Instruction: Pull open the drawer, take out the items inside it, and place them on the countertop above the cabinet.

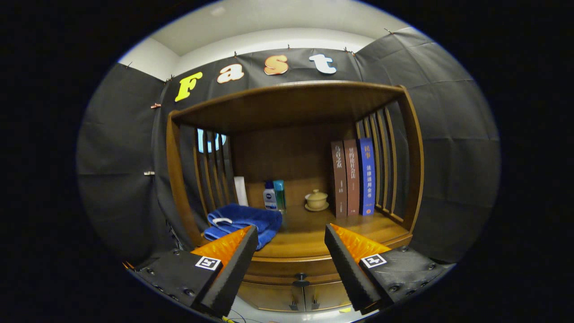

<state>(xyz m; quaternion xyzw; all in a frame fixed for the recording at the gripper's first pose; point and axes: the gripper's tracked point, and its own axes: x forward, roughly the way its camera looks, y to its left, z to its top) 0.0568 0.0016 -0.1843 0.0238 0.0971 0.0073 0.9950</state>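
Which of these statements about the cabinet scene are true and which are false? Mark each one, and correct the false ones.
1. The drawer under the countertop is pulled open. False: it is shut, its knob flush at the front.
2. A blue towel lies on the countertop. True.
3. The gripper has its fingers shut on the knob. False: the fingers stand apart, holding nothing.
4. Three books stand upright at the right of the shelf. True.
5. The lidded cup sits on top of the towel. False: it sits on a saucer, apart from the towel.
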